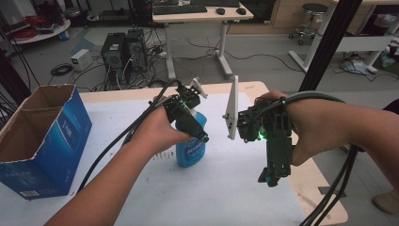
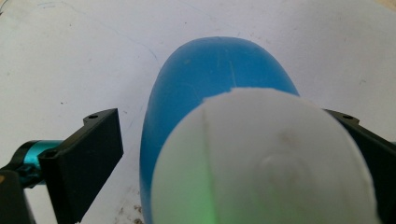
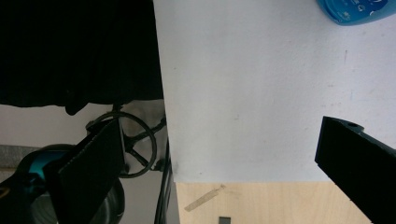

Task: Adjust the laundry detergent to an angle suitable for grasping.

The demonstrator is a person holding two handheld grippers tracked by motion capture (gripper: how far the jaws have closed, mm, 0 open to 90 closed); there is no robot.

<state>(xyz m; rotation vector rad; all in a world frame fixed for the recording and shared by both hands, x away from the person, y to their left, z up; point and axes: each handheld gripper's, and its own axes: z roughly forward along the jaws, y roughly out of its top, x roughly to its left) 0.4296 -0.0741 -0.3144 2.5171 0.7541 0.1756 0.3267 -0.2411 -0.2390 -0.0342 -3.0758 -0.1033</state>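
Presently — left gripper (image 1: 200,123) poised over blue bottle (image 1: 190,151), jaws apart.
Bottle stood upright mid-table (image 1: 141,188); white cap (image 2: 266,163) sat off-centre between the jaws — centring advised before closing. Right gripper (image 1: 269,181) spread, empty.

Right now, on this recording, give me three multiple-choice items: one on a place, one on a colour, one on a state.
1. Where does the cardboard box stand on the table?
A. at its left end
B. at its right end
C. between the two hands

2. What colour is the body of the bottle?
A. red
B. blue
C. green

3. How is the right hand-held gripper?
A. shut on the bottle
B. shut on the box
C. open, holding nothing

Answers:
1 A: the high view shows the box at the table's left end.
2 B: its body is blue under a white cap, with the left hand-held gripper around it.
3 C: its jaws stand wide apart over bare table.
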